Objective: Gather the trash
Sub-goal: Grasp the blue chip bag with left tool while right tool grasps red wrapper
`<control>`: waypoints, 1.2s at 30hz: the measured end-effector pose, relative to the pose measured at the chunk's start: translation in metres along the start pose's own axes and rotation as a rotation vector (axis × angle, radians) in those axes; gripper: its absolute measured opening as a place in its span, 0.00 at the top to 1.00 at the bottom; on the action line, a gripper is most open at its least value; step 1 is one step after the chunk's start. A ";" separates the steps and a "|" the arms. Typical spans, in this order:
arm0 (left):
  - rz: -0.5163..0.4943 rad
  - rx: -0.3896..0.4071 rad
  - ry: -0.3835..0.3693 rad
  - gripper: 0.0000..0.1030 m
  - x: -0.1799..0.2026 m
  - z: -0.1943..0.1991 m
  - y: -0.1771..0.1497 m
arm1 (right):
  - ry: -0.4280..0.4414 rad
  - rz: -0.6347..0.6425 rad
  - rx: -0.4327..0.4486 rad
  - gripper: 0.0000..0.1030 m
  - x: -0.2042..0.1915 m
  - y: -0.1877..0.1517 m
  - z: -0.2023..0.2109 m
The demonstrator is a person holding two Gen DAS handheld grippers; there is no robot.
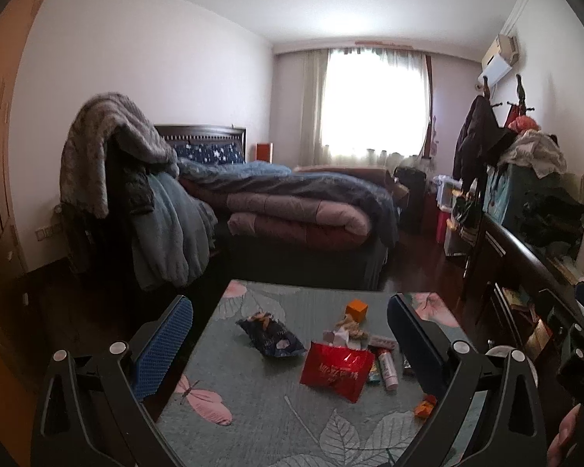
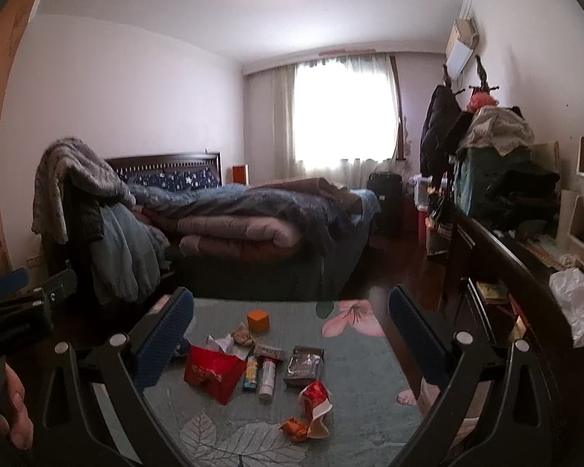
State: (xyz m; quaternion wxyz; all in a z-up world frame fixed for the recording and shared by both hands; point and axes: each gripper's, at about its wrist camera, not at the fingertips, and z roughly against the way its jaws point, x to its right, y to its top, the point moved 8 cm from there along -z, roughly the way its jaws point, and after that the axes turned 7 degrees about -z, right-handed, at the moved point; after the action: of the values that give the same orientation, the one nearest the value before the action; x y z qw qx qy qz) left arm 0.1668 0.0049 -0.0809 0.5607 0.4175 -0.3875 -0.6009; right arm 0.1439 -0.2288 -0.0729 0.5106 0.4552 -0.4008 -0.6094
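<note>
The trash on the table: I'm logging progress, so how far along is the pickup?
Nothing looks collected yet. The left tool and right tool are both open and empty above the table. The red bag, dark snack bag, orange box, white tube and crumpled wrappers remain.

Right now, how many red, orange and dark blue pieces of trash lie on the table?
Red: 2, red bag and crumpled red-and-white wrapper
Orange: 2, cube box and small wrapper
Dark blue: 1, snack bag
Total: 5

Messy bed piled with quilts, grey blanket draped over footboard, bright curtained window, coats hanging right, AC unit above.
</note>
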 end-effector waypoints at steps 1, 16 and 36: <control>-0.001 -0.019 -0.002 0.03 -0.001 -0.010 -0.005 | -0.004 0.005 -0.022 0.03 0.000 -0.007 -0.010; 0.160 -0.472 -0.007 0.04 -0.019 -0.252 -0.107 | 0.002 0.025 -0.294 0.03 0.012 -0.104 -0.140; 0.146 -0.557 0.079 0.72 -0.029 -0.302 -0.139 | 0.160 0.052 -0.473 0.03 -0.049 -0.139 -0.210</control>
State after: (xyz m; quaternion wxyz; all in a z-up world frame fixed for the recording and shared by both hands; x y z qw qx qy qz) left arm 0.4014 0.0440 -0.3144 0.7102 0.2417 -0.2145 -0.6254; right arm 0.3133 -0.1636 -0.2538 0.6486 0.3592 -0.2168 -0.6350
